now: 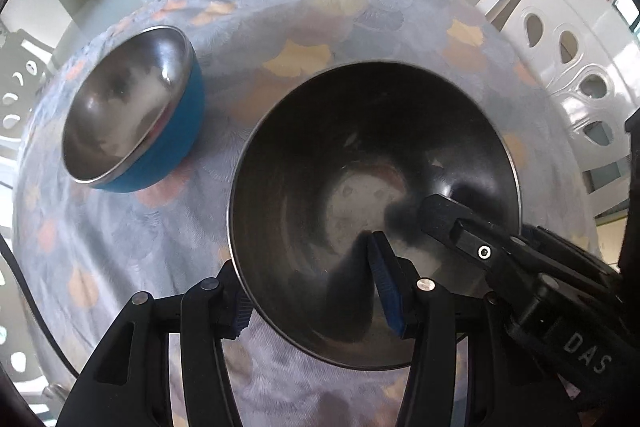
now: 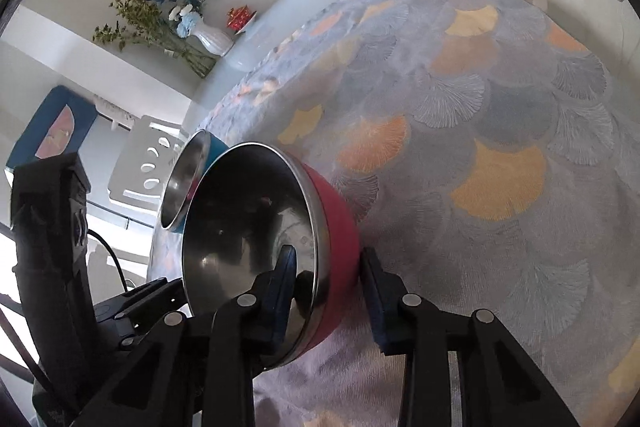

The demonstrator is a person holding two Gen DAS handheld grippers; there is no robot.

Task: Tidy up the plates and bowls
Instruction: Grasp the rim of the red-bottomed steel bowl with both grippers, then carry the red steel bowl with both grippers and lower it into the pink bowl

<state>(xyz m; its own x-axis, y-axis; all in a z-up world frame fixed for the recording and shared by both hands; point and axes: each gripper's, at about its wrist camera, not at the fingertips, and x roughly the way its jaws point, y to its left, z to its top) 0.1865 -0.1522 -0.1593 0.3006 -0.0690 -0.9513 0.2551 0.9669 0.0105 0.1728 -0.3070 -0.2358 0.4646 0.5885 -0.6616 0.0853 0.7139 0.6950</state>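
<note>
- Two steel-lined bowls are showing in the left wrist view: the red bowl (image 1: pixel 372 215) is filling the centre and lower right, and the blue bowl (image 1: pixel 132 107) is sitting on the tablecloth (image 1: pixel 304 19) at about 10 o'clock from it, apart from it and tipped on its round base.
- Here the left gripper (image 1: pixel 316 299) is straddling the red bowl's near rim at 6 o'clock, one pad inside and one outside; the jaws are looking closed on the wall, though contact at the outer pad is hard to confirm.
- Also here, the right gripper's black finger is reaching into the same bowl from 4 o'clock.
- Turning to the right wrist view, the right gripper (image 2: pixel 332 291) is bracketing the red bowl (image 2: pixel 280 251) rim at 6 o'clock, inner pad against the steel, outer pad just beside the red wall with a small gap, so not yet clamping.
- Behind it, at 11 o'clock, the blue bowl (image 2: pixel 188 183) is standing near.
- Judging by looks, these bowls are light, stiff and slick inside; pinching the rim wall is the sensible hold, since the curved body would probably slip.
</note>
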